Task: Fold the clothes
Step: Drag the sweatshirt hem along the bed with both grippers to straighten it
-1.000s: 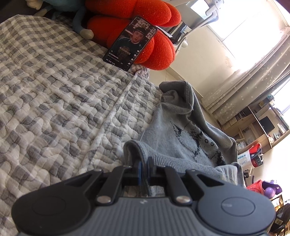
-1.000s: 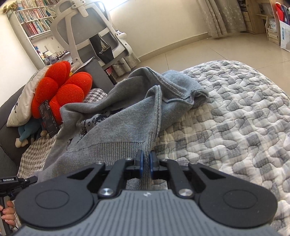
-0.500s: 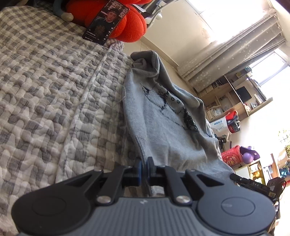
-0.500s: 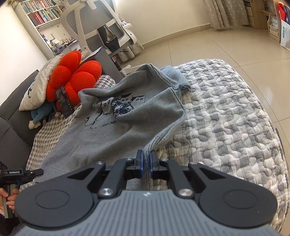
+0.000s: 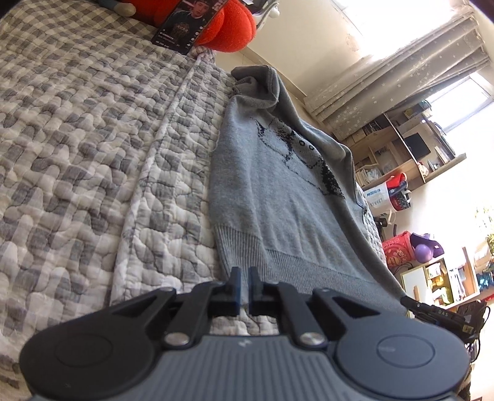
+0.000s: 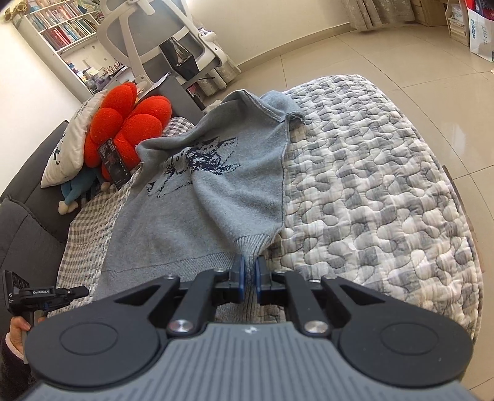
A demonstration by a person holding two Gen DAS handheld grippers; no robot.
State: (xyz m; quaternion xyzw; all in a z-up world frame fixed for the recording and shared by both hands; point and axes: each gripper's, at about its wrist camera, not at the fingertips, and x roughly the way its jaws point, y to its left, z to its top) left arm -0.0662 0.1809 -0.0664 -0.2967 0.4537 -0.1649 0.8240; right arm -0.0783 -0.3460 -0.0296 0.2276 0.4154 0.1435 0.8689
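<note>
In the left wrist view, the left hand-held gripper (image 5: 244, 285) sits at the near left corner of the grey sweater (image 5: 278, 191), its blue-padded fingers (image 5: 236, 287) drawn close with only a narrow slot between them. The ribbed hem runs down into that slot, so it appears to be pinching the hem corner, though the contact itself is partly hidden. The sweater lies on the quilted bed (image 5: 92, 154) straight ahead of this tool, its long axis running away from the hem toward the collar near the far edge, where a red flower cushion (image 5: 228, 27) and a photo card (image 5: 182, 31) sit. A white bag (image 5: 378, 197) on the far floor carries print too small to read. In the right wrist view, the right hand-held gripper (image 6: 250, 277) is nearly closed on the other hem corner, which bunches into a ribbed point between its fingers. The sweater extends forward and leftward from it, dark knitted graphic facing up, collar toward the bed's far edge below an office chair (image 6: 160, 37). At the lower left the other handset reads "GenRobot.AI". Each tool is nearest its own hem corner, so the next move likely depends on carrying the hem along that long axis toward the collar.
</note>
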